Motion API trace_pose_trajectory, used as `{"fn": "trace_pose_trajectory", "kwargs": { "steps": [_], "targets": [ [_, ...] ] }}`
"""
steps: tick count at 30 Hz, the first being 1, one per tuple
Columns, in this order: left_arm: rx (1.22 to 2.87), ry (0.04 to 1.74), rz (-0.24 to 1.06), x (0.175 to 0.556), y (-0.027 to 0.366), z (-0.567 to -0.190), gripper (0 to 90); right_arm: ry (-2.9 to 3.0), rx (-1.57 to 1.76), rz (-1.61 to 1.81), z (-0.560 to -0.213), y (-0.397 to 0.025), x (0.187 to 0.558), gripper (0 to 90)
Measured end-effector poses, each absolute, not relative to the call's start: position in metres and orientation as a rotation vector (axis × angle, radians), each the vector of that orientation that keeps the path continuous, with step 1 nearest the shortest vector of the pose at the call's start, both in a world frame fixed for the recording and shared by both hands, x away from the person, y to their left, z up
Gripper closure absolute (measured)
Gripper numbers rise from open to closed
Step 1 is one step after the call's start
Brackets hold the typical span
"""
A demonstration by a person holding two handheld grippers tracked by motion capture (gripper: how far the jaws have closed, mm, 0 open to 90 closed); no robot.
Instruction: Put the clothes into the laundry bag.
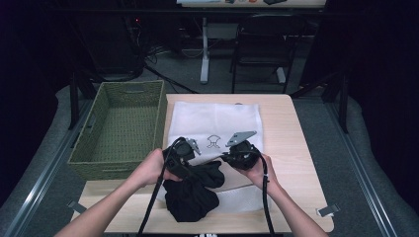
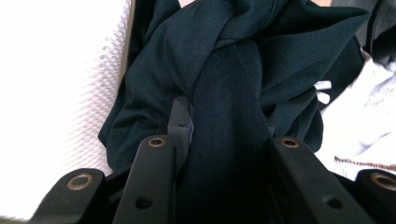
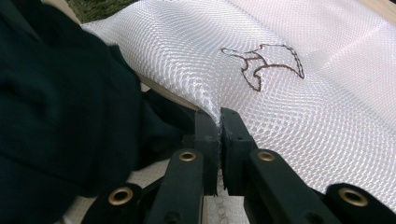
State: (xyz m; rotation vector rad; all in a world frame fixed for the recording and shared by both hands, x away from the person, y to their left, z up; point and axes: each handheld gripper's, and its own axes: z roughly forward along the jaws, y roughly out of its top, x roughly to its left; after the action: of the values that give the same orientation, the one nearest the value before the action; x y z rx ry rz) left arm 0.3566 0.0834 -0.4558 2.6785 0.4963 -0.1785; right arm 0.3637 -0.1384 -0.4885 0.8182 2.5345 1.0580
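Left gripper [image 2: 224, 135] clamps the black garment [image 1: 192, 190] at the table's [image 1: 296, 148] near edge, half inside the white mesh bag [image 1: 217, 123], whose rim the right gripper [image 3: 219, 126] pinches; the green wicker basket [image 1: 84, 163] sits at the left edge

One wooden table [image 1: 296, 148] carries the work. On it lies one white mesh bag [image 1: 217, 121], and one black garment [image 1: 192, 190] is bunched at the bag's near edge. One green woven basket [image 1: 123, 128] sits just left of the table. Two grippers, left [image 1: 184, 152] and right [image 1: 239, 153], are on the table.
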Motion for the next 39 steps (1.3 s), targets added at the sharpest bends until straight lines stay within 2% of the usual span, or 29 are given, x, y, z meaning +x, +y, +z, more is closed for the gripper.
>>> {"fn": "trace_pose_trajectory", "kwargs": {
  "steps": [5, 11, 13, 22, 25, 29, 37, 39],
  "targets": [
    [2.64, 0.592, -0.175, 0.362, 0.081, -0.469, 70.9, 2.531, 0.818, 1.068, -0.485, -0.138, 0.362, 87.3],
    [2.587, 0.716, -0.057, 0.364, 0.077, -0.471, 70.8, 2.514, 0.81, 1.089, -0.479, -0.137, 0.359, 87.3],
    [2.566, 0.738, -0.059, 0.365, 0.076, -0.475, 70.7, 2.509, 0.809, 1.095, -0.477, -0.137, 0.358, 87.3],
    [2.522, 0.837, 0.036, 0.367, 0.075, -0.512, 68.1, 2.529, 0.802, 1.096, -0.478, -0.135, 0.355, 87.1],
    [2.541, 0.806, 0.045, 0.366, 0.077, -0.507, 61.1, 2.531, 0.812, 1.097, -0.479, -0.135, 0.356, 87.1],
    [2.555, 0.771, 0.044, 0.362, 0.079, -0.501, 42.5, 2.528, 0.821, 1.101, -0.48, -0.136, 0.356, 87.1],
    [2.534, 0.697, 0.051, 0.347, 0.087, -0.482, 19.8, 2.522, 0.829, 1.099, -0.479, -0.137, 0.356, 87.1],
    [2.519, 0.689, 0.075, 0.342, 0.09, -0.477, 16.8, 2.521, 0.829, 1.101, -0.479, -0.137, 0.356, 87.1]
  ]
}}
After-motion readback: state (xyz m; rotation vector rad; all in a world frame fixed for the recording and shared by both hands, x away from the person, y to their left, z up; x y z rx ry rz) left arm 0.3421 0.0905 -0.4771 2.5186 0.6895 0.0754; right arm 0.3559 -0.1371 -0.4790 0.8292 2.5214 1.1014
